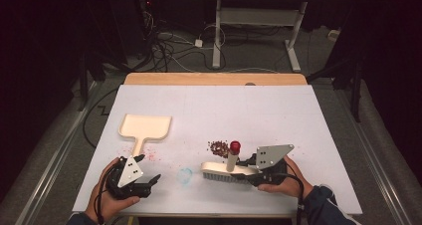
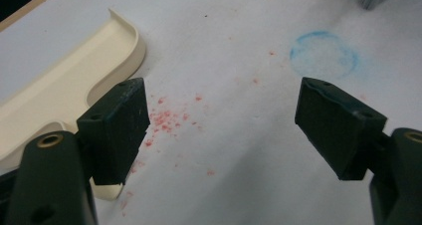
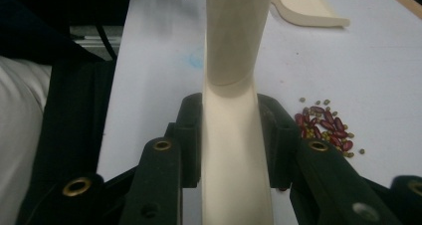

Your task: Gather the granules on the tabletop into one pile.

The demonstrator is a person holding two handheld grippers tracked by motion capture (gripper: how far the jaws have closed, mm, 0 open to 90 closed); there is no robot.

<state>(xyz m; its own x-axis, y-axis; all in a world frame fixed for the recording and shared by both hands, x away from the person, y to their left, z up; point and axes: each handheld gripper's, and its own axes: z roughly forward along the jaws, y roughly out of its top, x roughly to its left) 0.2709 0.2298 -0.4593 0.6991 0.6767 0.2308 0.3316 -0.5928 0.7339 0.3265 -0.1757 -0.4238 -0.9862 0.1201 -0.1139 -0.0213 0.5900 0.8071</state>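
Observation:
A cream hand brush (image 1: 224, 169) with a red-capped upright handle (image 1: 235, 146) lies near the table's front edge, bristles toward me. My right gripper (image 1: 248, 169) is shut on its right end; in the right gripper view the pads (image 3: 191, 135) press both sides of the cream body (image 3: 234, 60). A small pile of red and green beans (image 1: 218, 147) lies just behind the brush, also seen to the right of the jaws (image 3: 326, 128). A cream dustpan (image 1: 147, 126) lies at the left, handle toward me. My left gripper (image 1: 149, 168) stands open beside that handle (image 2: 59, 80), with nothing between its fingers.
A white sheet (image 1: 259, 110) covers the table, with a wooden strip (image 1: 214, 78) at its far edge. A blue chalk ring (image 1: 185, 175) marks the sheet between the grippers. Red specks (image 2: 166, 120) are scattered by the dustpan handle. Desk legs and cables lie on the floor beyond.

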